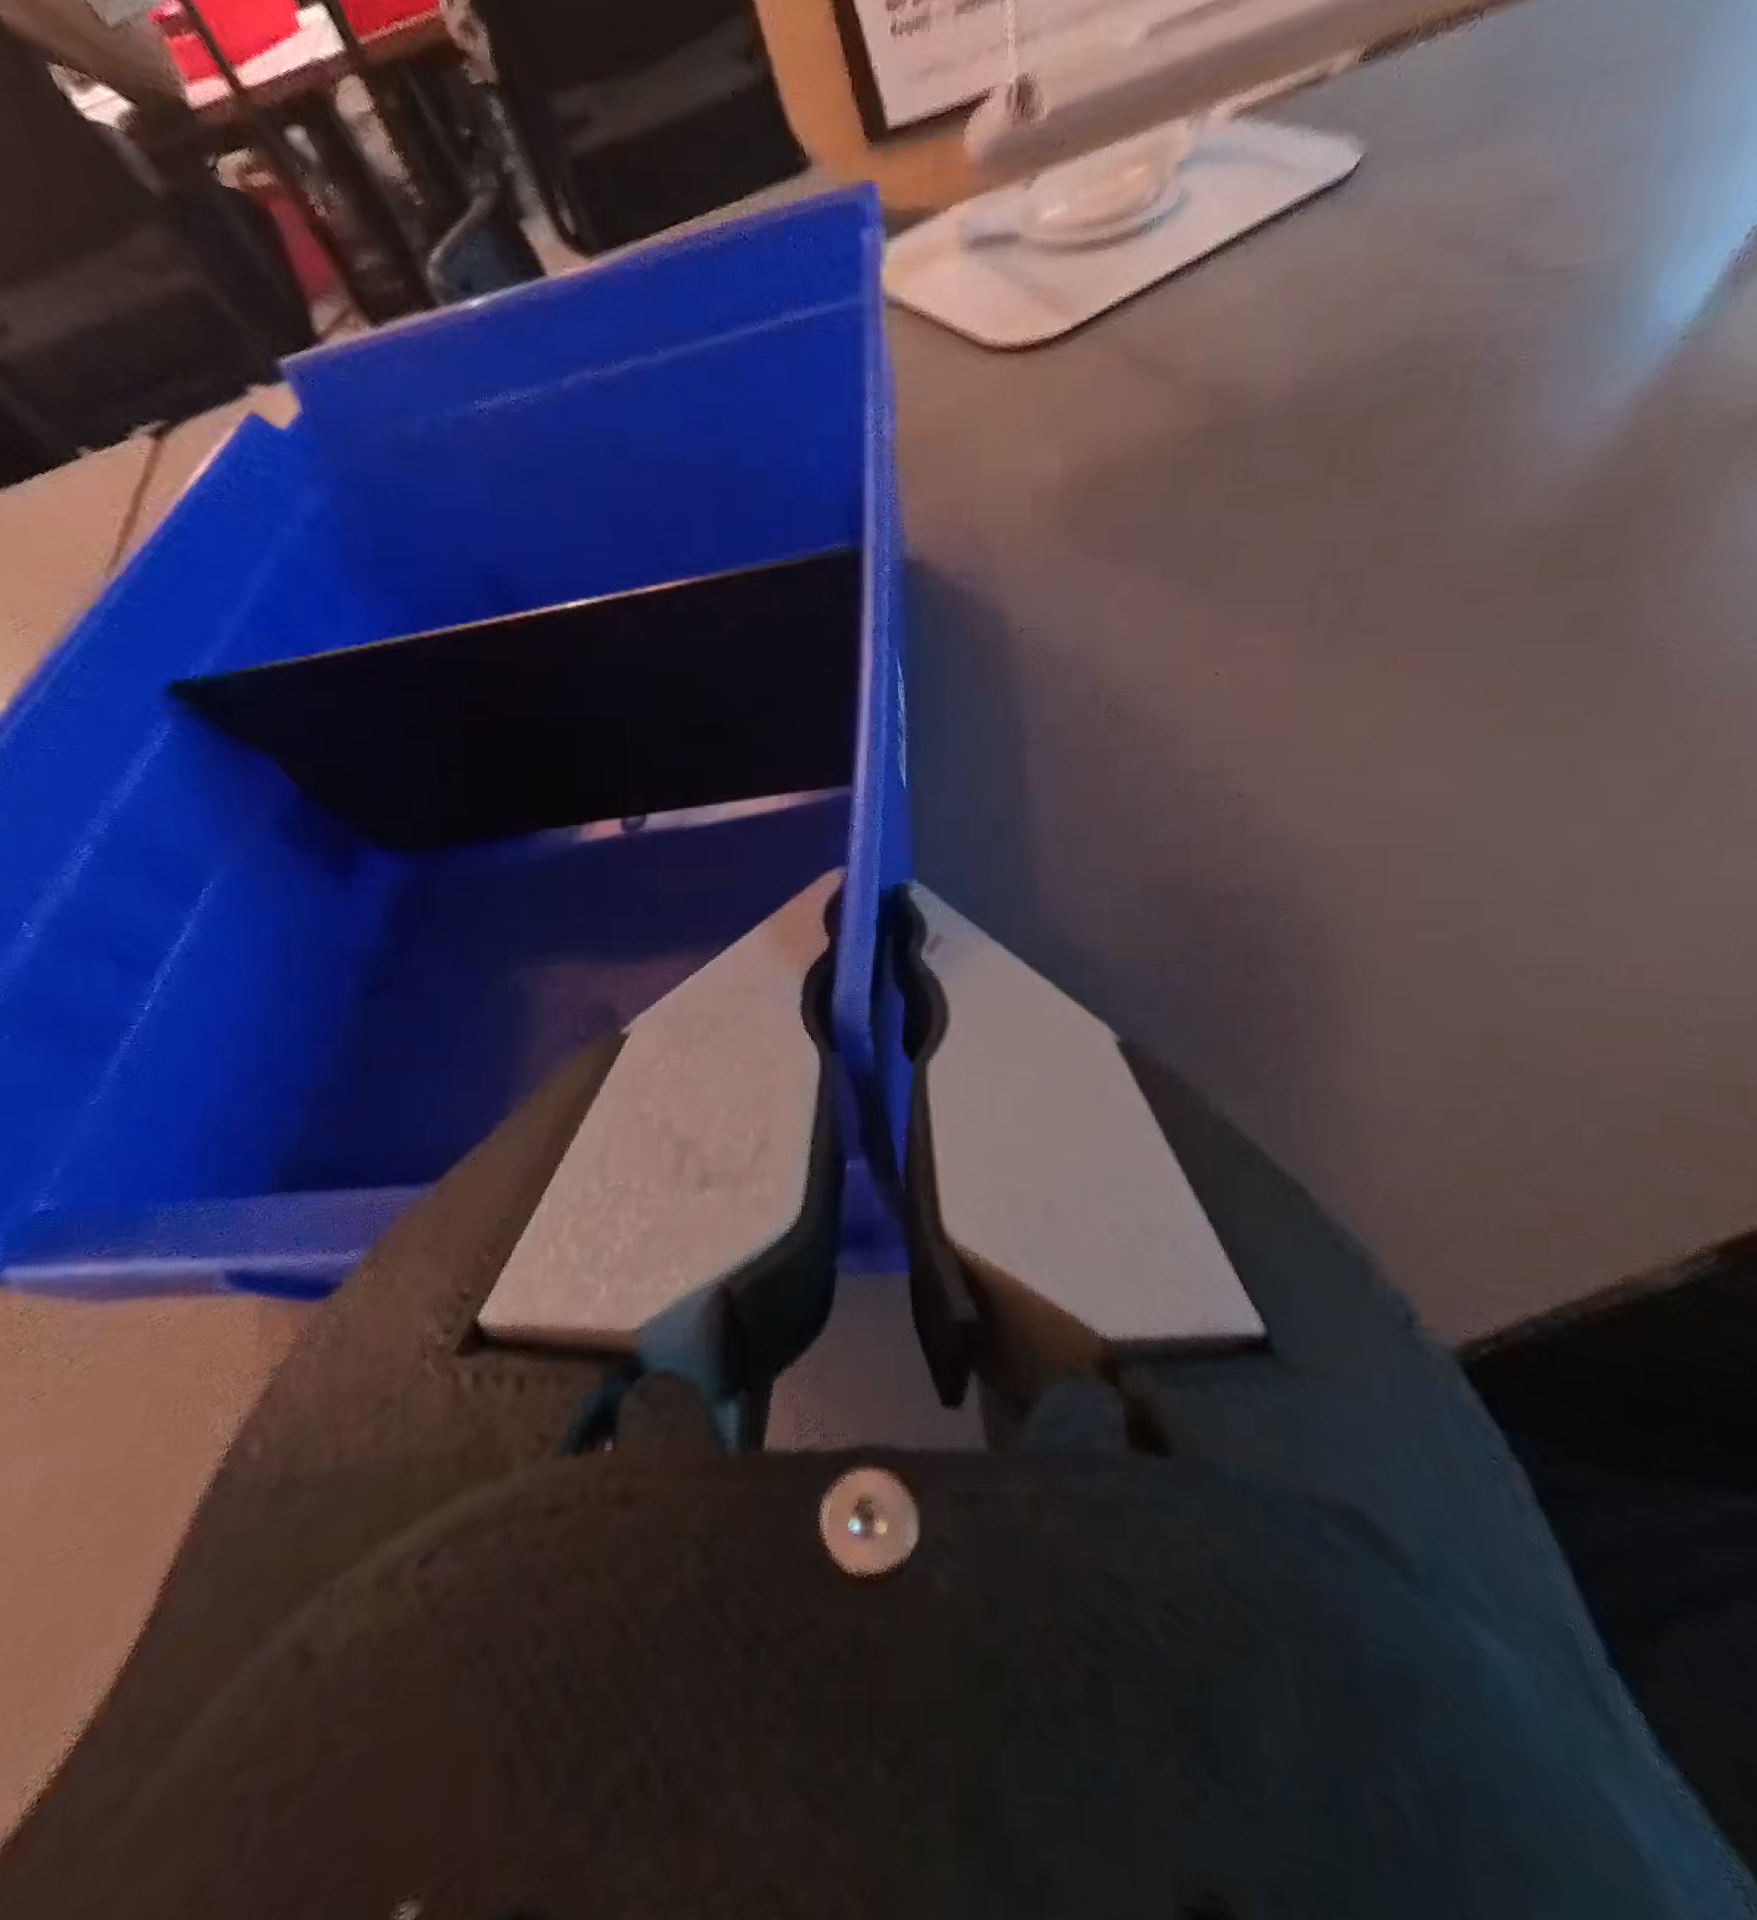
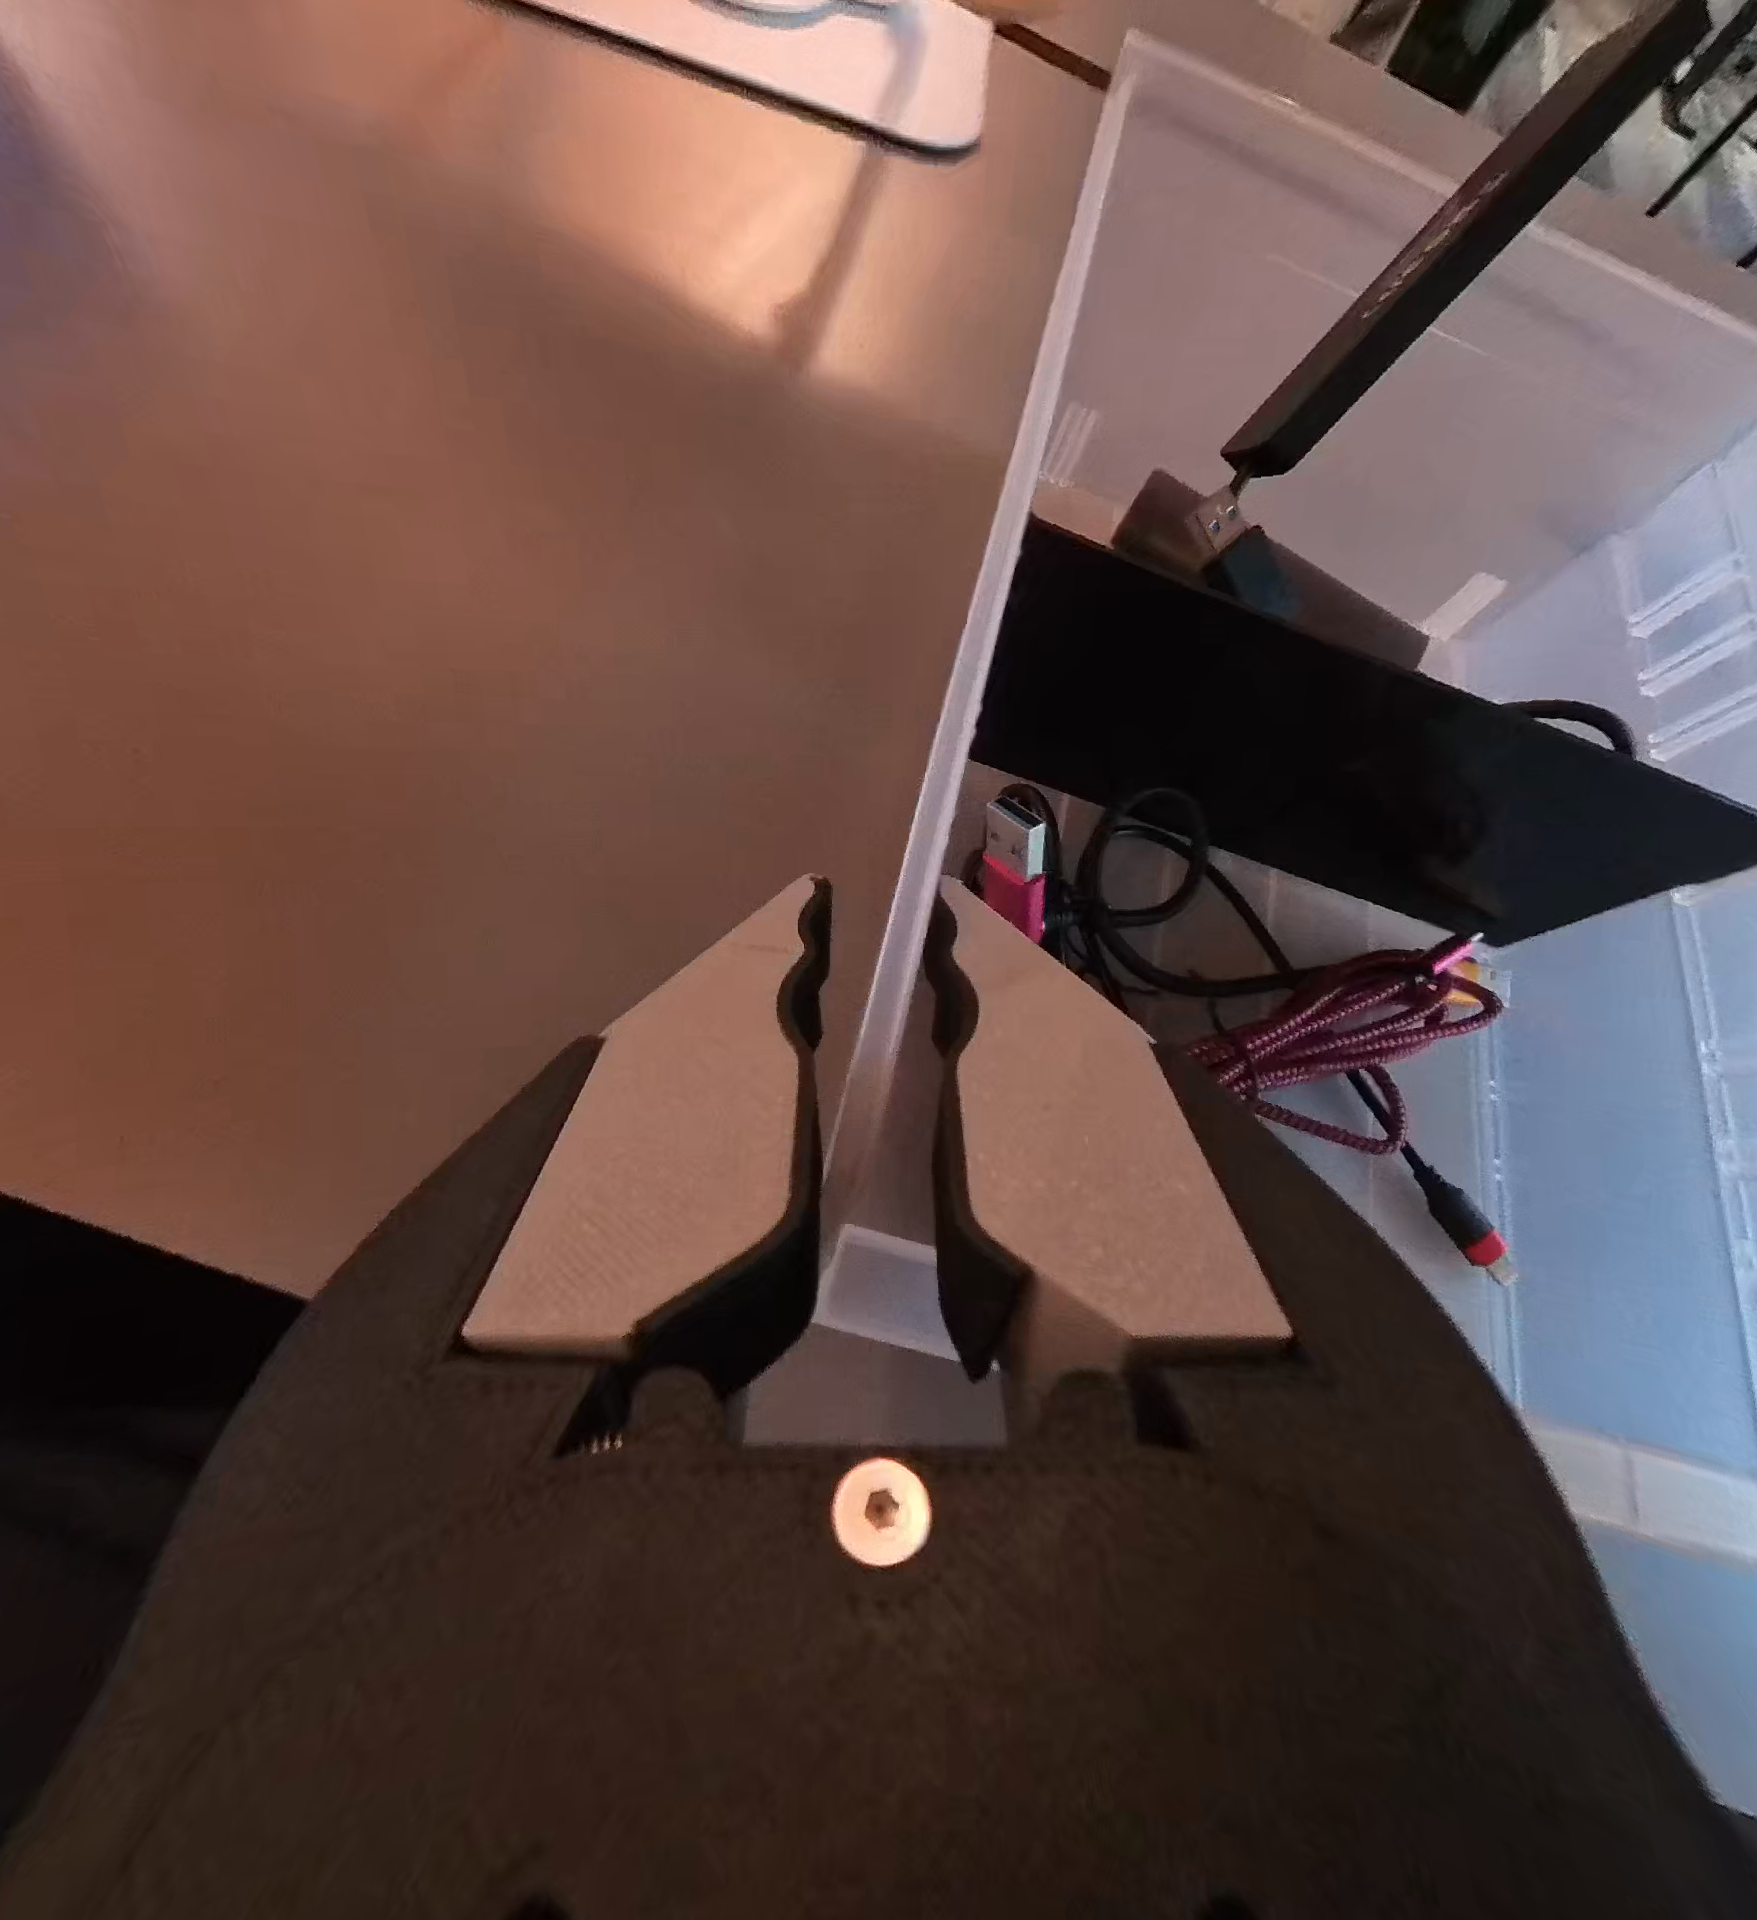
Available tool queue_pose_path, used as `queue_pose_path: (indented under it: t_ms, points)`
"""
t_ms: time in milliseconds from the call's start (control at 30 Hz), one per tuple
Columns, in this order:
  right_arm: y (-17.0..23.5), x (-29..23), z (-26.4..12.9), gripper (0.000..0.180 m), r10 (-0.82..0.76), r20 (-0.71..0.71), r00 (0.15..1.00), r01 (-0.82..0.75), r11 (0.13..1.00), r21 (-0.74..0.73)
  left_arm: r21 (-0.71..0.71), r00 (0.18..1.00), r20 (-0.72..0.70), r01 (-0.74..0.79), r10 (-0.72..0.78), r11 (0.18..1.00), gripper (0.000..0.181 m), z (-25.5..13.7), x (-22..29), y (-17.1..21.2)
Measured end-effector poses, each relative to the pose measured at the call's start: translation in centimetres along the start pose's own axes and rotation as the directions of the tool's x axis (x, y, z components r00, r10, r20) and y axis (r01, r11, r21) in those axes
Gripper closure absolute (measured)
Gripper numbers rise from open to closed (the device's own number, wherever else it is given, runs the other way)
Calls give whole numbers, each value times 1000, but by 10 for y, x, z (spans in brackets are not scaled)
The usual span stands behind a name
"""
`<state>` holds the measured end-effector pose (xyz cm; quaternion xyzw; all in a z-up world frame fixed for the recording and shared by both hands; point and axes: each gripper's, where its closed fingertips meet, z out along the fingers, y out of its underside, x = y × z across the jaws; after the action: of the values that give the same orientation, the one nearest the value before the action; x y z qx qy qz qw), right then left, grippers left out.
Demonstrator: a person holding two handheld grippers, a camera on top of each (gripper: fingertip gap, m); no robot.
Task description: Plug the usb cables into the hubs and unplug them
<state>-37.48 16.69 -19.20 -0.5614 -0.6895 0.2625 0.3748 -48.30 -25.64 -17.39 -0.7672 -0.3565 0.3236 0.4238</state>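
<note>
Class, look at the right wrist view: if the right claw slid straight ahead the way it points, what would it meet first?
The right claw already straddles the clear bin's side wall, fingers apart. Sliding on, it would probably just follow that wall; the black divider lies beside its inner finger's path, though depth is unclear.

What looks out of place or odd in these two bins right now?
In the clear bin, a long black hub juts up at a steep tilt, past the rim, propped on the black divider. The braided maroon cable lies in a loose tangle. The blue bin looks almost empty, with only its divider.
</note>
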Motion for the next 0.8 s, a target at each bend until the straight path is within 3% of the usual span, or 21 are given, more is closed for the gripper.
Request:
queue_pose_path:
  t_ms: [300, 567, 667, 800]
  points:
    - [-56, -157, 14, 159, -42, 169, 985, 33, 998, 52, 141, 996, 62, 50, -60, 989, 177, -56, -35, -54]
    - [-136, -370, 29, 131, -146, 419, 896, 97, 986, 137, 326, 977, 210, -91, 22, 941, 177, -141, -60, -125]
    - [-171, -413, 3, 131, -171, 436, 884, 76, 971, 227, 393, 975, 217, -129, 45, 911, 177, -167, -59, -154]
    - [-193, -401, -65, 126, -235, 512, 826, 17, 919, 394, 438, 973, 204, -192, 111, 878, 176, -185, -40, -178]
